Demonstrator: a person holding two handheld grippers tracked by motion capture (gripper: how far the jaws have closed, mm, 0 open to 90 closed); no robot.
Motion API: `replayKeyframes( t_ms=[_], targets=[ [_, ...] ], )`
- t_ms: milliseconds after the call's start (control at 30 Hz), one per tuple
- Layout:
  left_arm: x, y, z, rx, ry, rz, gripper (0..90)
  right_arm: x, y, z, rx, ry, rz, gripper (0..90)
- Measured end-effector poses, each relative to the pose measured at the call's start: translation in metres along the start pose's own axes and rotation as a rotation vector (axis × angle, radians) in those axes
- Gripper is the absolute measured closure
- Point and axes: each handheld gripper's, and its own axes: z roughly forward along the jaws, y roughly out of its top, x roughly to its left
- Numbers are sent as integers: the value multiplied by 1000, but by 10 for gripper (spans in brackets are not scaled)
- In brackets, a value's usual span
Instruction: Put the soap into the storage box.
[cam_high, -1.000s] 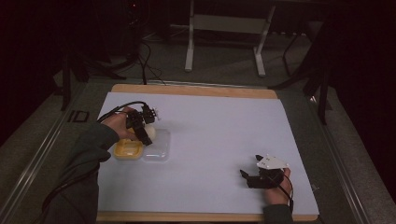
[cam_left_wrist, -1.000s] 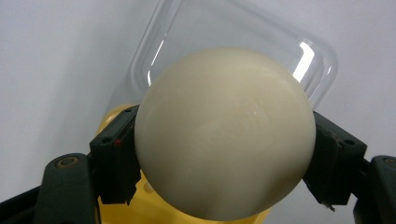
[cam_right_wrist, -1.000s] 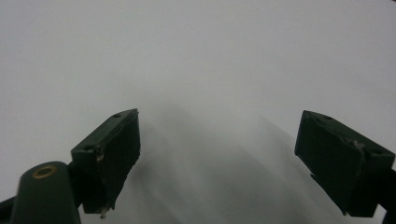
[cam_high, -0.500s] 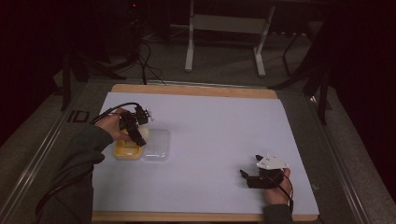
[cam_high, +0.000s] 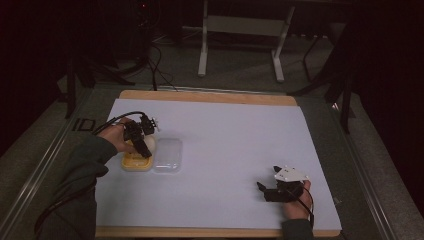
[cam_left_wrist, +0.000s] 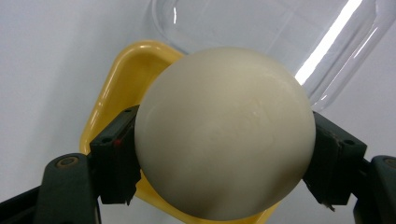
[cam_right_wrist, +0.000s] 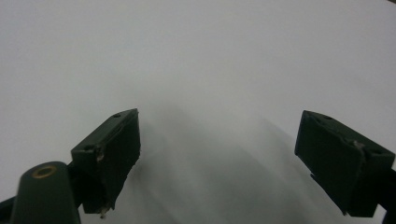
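At the left of the high view we see the left claw reaching down from the hand, clenched on a cream ball over the yellow tray. The ball is round, without long axis, between both jaws. At lower right, the right claw rests released on the tabletop.

The left tool now sits lower and nearer the person than a second ago, down over the yellow tray instead of above its far edge. The cream ball clamped between its jaws comes down with it.
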Motion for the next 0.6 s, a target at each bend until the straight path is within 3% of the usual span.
replayKeyframes(
  t_ms=[200,600],
  targets=[
    [2,-6,1,-13,8,-10,244,0,0,0,-1,0,0,140],
    [6,-16,15,16,13,-23,244,0,0,0,-2,-1,-1,140]
  ],
)
